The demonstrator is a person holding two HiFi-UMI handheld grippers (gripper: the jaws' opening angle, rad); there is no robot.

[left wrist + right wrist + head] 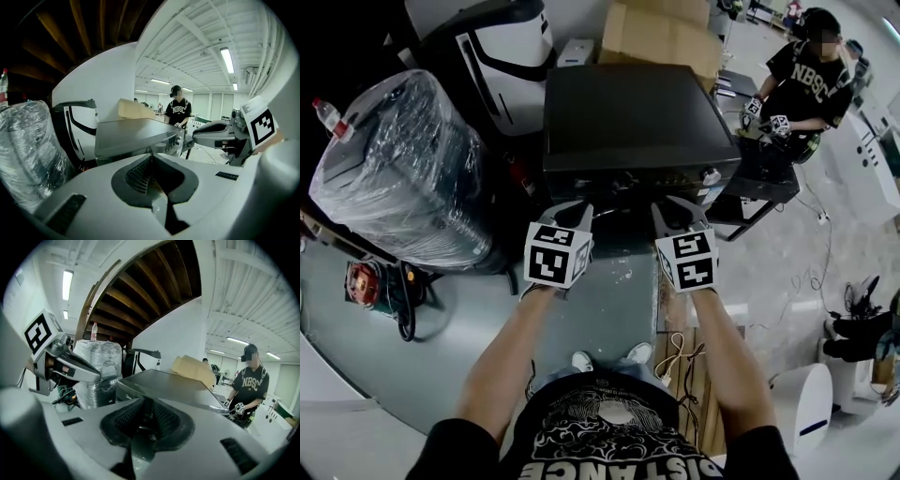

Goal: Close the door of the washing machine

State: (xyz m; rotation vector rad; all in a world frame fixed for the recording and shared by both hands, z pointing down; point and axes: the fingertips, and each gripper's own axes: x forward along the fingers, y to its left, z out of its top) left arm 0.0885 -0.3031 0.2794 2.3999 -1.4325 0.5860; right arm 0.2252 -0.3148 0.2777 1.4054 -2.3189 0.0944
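Observation:
The washing machine (633, 112) is a dark box seen from above, its flat lid toward me. Its front face lies in shadow under the lid edge, and the door is hidden from every view. My left gripper (572, 211) and right gripper (677, 211) hover side by side just before that front edge, touching nothing. In the left gripper view the left gripper (152, 174) has its pads together, empty, with the machine (136, 133) beyond. In the right gripper view the right gripper (143, 420) shows a narrow empty gap between its pads, facing the machine (168, 385).
A big plastic-wrapped bundle (403, 169) stands left of the machine, with a white and black appliance (502, 47) behind it. A cardboard box (661, 33) sits at the back. A person (802, 84) stands at the back right beside a black table (759, 178). Cables and a red tool (364, 281) lie on the floor.

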